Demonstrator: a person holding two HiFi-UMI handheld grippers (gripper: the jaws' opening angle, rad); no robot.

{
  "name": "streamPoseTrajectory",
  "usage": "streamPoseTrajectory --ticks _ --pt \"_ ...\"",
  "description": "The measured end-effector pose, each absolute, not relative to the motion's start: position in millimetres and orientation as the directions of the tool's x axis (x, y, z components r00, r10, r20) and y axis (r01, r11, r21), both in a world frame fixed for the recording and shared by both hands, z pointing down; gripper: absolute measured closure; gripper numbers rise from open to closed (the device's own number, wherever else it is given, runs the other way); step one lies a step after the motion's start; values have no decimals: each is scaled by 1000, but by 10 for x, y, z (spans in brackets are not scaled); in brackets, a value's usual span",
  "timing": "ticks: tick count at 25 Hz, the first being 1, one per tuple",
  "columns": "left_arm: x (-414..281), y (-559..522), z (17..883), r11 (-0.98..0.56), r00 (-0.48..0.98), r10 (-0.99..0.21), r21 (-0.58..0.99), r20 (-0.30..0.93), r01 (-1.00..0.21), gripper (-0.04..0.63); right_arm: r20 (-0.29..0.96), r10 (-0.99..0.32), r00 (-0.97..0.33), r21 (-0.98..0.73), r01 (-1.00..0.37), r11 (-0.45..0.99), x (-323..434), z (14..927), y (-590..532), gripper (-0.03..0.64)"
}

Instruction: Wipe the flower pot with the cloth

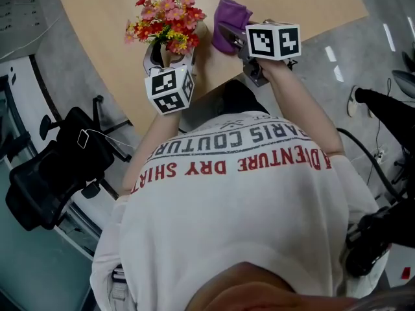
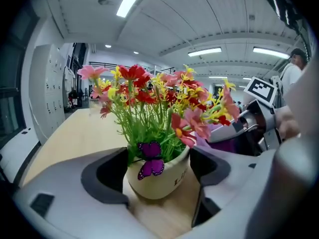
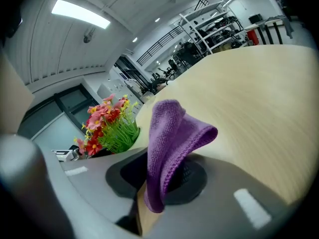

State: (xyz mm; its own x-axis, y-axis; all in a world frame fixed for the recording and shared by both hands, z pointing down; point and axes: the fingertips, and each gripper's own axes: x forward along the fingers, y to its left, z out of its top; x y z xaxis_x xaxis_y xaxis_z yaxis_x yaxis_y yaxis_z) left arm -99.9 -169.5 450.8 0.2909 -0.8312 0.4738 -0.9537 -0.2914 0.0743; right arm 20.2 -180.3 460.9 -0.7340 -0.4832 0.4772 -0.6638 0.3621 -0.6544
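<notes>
At lower centre the cream flower pot [image 2: 158,180], with a purple butterfly [image 2: 151,159] on its front and red, pink and yellow flowers [image 2: 159,96], stood on the wooden table [image 2: 75,133] between the parted jaws of the left gripper [image 2: 158,172].

My left tongs [image 1: 172,56] tip a little downward, jaws standing apart, one on each side of the flower pot [image 2: 162,178], and I see no squeeze on it. My right tongs [image 3: 163,177] are clamped on the purple cloth [image 3: 172,133]. Both forearms reach forward, left forearm [image 1: 150,135] beside right forearm [image 1: 299,105].
</notes>
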Motion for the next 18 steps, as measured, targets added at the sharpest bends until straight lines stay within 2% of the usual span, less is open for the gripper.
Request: streamPoseTrajectory --ticks 4,8,14,18 --pt "-946 -1755 4491 -325 321 -828 71 460 -943 212 464 -469 -751 -664 -646 378 274 4578 -1821 571" --pt "-952 -1763 4491 -434 418 -788 75 452 -898 212 450 -452 -770 -678 -624 388 287 4556 -1811 571" --pt "-1042 -1764 4494 -671 626 -630 83 460 -736 213 409 -379 -830 -711 -550 437 96 4455 -1736 571" --pt "-1074 -1788 4473 -741 686 -553 99 473 -664 213 373 -343 -862 -747 -498 441 -5 4365 -1745 571"
